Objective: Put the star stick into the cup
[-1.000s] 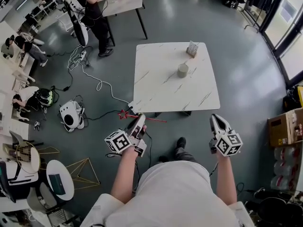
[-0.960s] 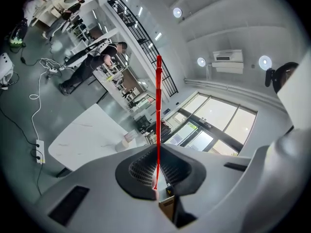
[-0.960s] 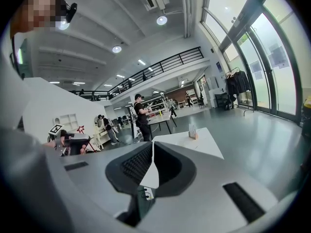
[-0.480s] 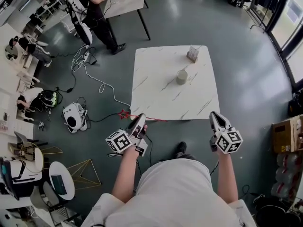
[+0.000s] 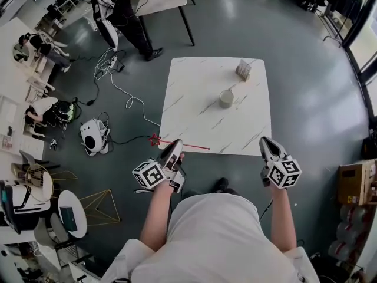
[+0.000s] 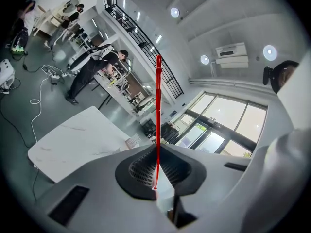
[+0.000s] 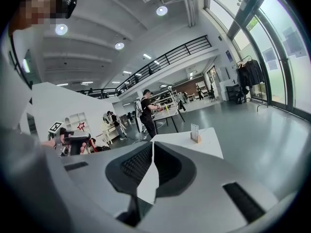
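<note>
A thin red star stick (image 5: 189, 146) is pinched crosswise in my left gripper (image 5: 176, 144), which is shut on it. Its star (image 5: 154, 140) sticks out to the left over the floor. In the left gripper view the stick (image 6: 158, 110) rises straight up from the closed pads. The grey cup (image 5: 227, 98) stands upright on the white marble table (image 5: 194, 128), beyond both grippers. My right gripper (image 5: 265, 141) hovers at the table's near right corner, shut with nothing in it. The right gripper view shows its jaws (image 7: 151, 152) closed and the star (image 7: 81, 126) off to the left.
A small card holder (image 5: 242, 69) stands at the table's far right, behind the cup. Cables (image 5: 121, 102) and a white device (image 5: 93, 137) lie on the floor to the left. A person (image 5: 126, 10) works at another table beyond. A cardboard box (image 5: 353, 178) sits at right.
The table has drawn nearer to both grippers in the head view, and its near edge now lies just past their tips. The stick stays gripped the same way.
</note>
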The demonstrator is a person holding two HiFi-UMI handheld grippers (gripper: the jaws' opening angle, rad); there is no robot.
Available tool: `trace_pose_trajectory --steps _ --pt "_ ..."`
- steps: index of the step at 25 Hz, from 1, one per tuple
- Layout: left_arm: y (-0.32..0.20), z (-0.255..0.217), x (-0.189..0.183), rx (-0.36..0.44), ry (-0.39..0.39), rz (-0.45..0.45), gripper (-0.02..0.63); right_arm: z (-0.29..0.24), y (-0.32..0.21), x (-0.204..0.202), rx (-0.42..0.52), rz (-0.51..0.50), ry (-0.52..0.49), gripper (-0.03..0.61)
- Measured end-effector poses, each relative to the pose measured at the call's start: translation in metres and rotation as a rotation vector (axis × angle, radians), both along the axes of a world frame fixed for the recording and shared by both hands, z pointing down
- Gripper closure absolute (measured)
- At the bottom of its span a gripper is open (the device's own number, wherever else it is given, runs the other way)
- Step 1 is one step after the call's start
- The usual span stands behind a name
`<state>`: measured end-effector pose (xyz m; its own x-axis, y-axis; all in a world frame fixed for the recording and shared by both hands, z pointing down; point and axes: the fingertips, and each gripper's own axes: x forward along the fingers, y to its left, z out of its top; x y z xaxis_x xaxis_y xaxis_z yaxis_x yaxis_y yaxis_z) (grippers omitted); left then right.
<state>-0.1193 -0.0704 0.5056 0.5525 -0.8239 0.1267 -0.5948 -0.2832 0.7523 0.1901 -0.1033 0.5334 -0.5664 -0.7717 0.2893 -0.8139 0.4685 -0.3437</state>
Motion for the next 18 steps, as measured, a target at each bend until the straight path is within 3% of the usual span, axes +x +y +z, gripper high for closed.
trace_pose_trajectory --steps 4,9,18 --pt "-0.007 -0.008 0.011 0.035 -0.012 -0.011 0.591 -0.001 -0.015 0.001 -0.002 -0.050 0.014 0.549" --pt "-0.017 -0.004 0.020 0.015 -0.013 -0.020 0.591 0.000 -0.028 -0.002 0.002 -0.098 0.027 0.549" --pt "-0.040 -0.002 0.019 0.015 -0.019 -0.029 0.591 0.014 -0.044 -0.001 -0.034 -0.084 0.019 0.549"
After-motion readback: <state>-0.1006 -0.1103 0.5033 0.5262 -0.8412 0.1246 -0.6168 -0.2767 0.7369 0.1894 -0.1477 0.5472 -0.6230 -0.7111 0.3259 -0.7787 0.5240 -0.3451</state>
